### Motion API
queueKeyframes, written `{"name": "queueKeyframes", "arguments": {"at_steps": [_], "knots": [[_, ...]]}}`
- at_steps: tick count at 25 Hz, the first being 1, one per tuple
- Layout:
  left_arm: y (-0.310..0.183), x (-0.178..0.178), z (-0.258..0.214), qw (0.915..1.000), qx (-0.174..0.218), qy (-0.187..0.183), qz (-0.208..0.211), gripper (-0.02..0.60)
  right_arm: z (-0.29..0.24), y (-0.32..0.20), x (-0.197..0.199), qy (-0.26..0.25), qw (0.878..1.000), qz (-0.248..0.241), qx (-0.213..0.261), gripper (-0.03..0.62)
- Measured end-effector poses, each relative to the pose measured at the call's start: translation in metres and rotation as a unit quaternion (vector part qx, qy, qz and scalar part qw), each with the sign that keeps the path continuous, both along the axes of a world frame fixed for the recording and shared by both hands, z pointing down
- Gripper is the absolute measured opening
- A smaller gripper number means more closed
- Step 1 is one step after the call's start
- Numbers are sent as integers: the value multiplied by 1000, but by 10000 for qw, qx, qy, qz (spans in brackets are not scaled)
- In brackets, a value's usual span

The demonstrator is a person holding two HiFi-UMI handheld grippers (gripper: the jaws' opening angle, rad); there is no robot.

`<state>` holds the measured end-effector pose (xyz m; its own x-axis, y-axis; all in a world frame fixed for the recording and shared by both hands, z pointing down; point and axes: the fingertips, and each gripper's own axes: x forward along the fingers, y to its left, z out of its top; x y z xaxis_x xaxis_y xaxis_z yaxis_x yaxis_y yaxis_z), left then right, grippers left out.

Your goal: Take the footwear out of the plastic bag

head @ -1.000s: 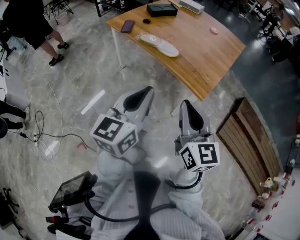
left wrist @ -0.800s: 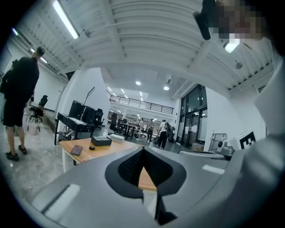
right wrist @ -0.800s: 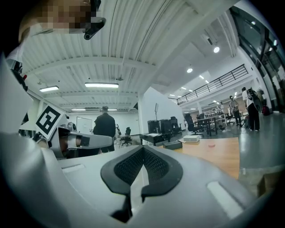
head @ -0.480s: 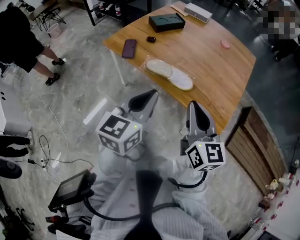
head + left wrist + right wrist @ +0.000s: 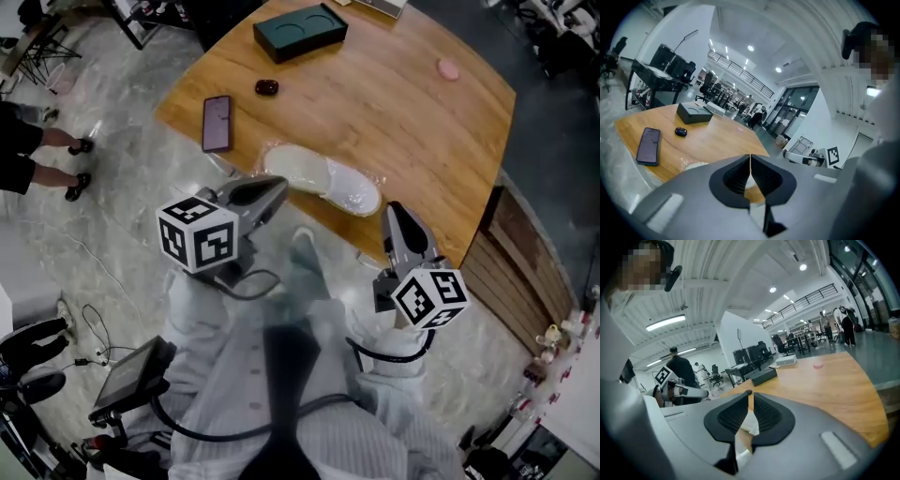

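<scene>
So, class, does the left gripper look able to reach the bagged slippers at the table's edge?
Probably yes. The left gripper hangs just short of the bagged slippers, which lie at the table's near edge with nothing between; its jaws are shut, though.

Floor: grey marbled stone floor [image 5: 112, 197].
Furniture: curved light wooden table [image 5: 412, 141]; brown slatted wooden panel [image 5: 530, 281] just beside it.
Light: round white ceiling lamps [image 5: 750, 48]; tall dark-framed glass doors [image 5: 787, 110].

the plastic bag [image 5: 375, 174] with the footwear [image 5: 319, 178] lies on the table [image 5: 412, 122] by its near edge, a phone [image 5: 217, 123] to its left, a small case [image 5: 266, 87] behind the phone, a box [image 5: 300, 31] at the far edge
</scene>
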<state>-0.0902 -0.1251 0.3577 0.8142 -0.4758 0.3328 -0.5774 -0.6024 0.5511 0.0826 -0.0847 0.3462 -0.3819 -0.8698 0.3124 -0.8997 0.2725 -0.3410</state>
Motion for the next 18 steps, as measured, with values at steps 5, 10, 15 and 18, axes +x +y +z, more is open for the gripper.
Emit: {"name": "queueKeyframes", "arguments": {"at_steps": [5,10,15,18], "knots": [[-75,-2,31,9950,-844,-145,516,29,41,-59,29,-376,9943,-156,-990,51],[-127,-17,100,9783,-1780,-489,943,97,116,-89,54,-1208,9645,-381,-2318,55],[-158,-49,186,9511,-2753,-916,1063,120,193,-102,64,-2068,9189,-658,-3294,134],[-166,-64,216,9342,-3247,-1101,991,117,226,-100,68,-2138,8981,-726,-3775,155]]}}
